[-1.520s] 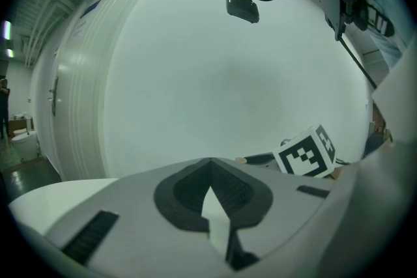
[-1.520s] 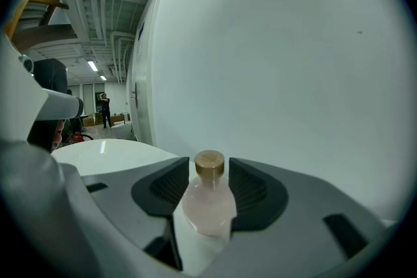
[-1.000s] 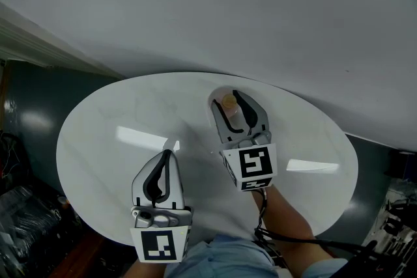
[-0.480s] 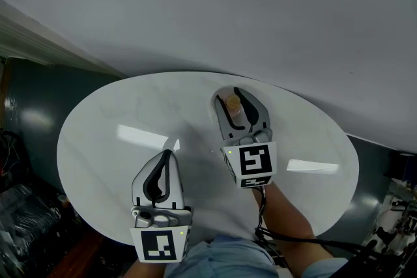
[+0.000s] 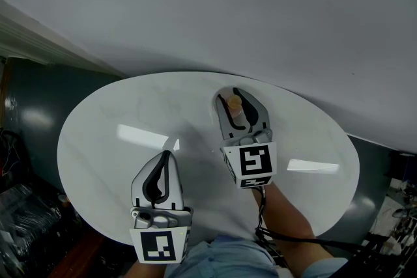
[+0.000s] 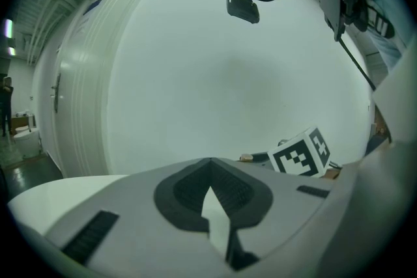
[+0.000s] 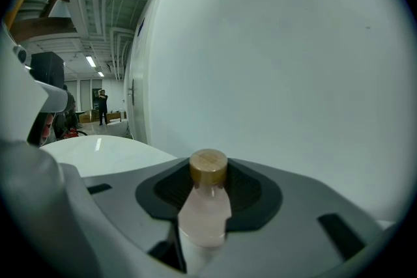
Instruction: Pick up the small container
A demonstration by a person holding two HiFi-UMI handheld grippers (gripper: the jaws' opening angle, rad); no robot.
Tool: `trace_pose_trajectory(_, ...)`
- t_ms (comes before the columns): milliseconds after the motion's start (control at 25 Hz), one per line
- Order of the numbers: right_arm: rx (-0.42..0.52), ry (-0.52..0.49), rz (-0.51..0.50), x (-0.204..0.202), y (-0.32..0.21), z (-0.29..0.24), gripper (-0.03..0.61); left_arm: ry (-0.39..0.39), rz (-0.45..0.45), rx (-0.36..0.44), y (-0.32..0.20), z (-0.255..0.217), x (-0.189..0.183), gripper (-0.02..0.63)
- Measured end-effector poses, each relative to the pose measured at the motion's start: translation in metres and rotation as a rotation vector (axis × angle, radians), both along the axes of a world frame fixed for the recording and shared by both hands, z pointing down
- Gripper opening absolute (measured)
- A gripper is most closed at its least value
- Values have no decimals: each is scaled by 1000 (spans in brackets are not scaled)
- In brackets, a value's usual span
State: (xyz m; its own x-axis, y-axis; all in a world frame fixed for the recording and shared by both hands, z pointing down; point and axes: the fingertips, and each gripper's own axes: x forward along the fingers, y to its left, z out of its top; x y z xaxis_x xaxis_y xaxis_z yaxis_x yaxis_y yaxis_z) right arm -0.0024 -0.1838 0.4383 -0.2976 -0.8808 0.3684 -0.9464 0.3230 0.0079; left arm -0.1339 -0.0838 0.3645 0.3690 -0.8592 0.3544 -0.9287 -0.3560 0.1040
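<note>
The small container (image 5: 233, 105), a pale pink bottle with a round wooden cap, stands upright on the white oval table (image 5: 111, 153) towards its far side. My right gripper (image 5: 229, 96) reaches round it, with the bottle between the two dark pads. Its jaws are closing, and a thin gap still shows beside the bottle's left side. In the right gripper view the container (image 7: 206, 208) fills the gap, its cap level with the jaw tips. My left gripper (image 5: 167, 155) rests low over the near left part of the table, shut and holding nothing.
A big white curved wall (image 5: 260, 16) rises right behind the table's far edge. Dark floor (image 5: 32, 107) lies to the left and right of the table. The person's forearm (image 5: 283, 218) and a cable trail back from the right gripper.
The right gripper's jaws have narrowed around the container and shifted slightly right. The left gripper has stayed where it was.
</note>
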Motion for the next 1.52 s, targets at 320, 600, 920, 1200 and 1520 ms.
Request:
trace_pose_trajectory(320, 2, -12, 3, 2, -1, -1, 126, -1, 1, 4, 0, -1, 1, -2)
trace_pose_trajectory(600, 1, -14, 5, 4, -1, 1, 124, -8, -7, 4, -1, 0, 1, -2)
trace_pose_trajectory(920, 5, -7, 6, 3, 1, -1, 124, -12, -6, 12, 2, -3, -2, -2)
trace_pose_trajectory(1200, 1, -8, 5, 2, 0, -1, 124, -12, -11, 18, 1, -5, -4, -2)
trace_pose_trajectory(1520, 5, -13, 7, 3, 0, 0, 124, -16, -11, 15, 0, -4, -3, -2)
